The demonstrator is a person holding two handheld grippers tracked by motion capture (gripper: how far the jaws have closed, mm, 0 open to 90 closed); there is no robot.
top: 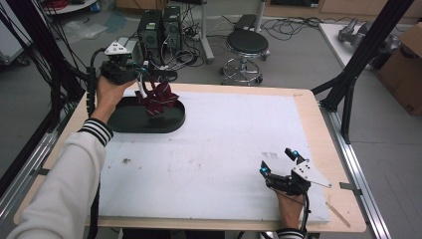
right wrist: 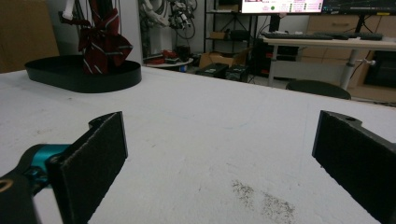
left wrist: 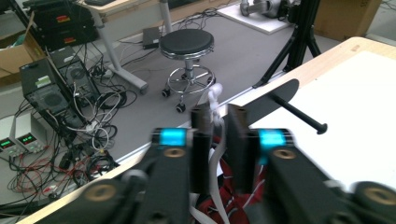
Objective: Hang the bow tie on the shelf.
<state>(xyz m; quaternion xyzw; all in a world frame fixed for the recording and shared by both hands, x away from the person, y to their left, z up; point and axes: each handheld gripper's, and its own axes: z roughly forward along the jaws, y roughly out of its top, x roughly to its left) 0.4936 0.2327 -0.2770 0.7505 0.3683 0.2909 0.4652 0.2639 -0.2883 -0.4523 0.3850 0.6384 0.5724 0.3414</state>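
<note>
Dark red striped fabric with a white strap, a bow-like bundle, hangs from the left gripper over the far-left corner of the table, above the black oval plastic tray; its lower folds reach down to the tray, though whether they touch the tray floor cannot be told. In the left gripper view the two black jaws stand close together, pinched on the white strap, with the red cloth bunched below them. The left hand holds that gripper raised off the table edge. The right gripper rests low on the white foam-like mat near the table's near-right corner, well apart from the tray, jaws spread wide with nothing between them (the right gripper view shows bare mat and a grey smudge in the gap). Surroundings: a pale wooden table rim frames the mat; beyond the far edge sit a black round swivel stool on castors, black computer towers and tangled cables on the grey floor. A black metal frame leg slants down at the right. A cardboard box sits far right.
</note>
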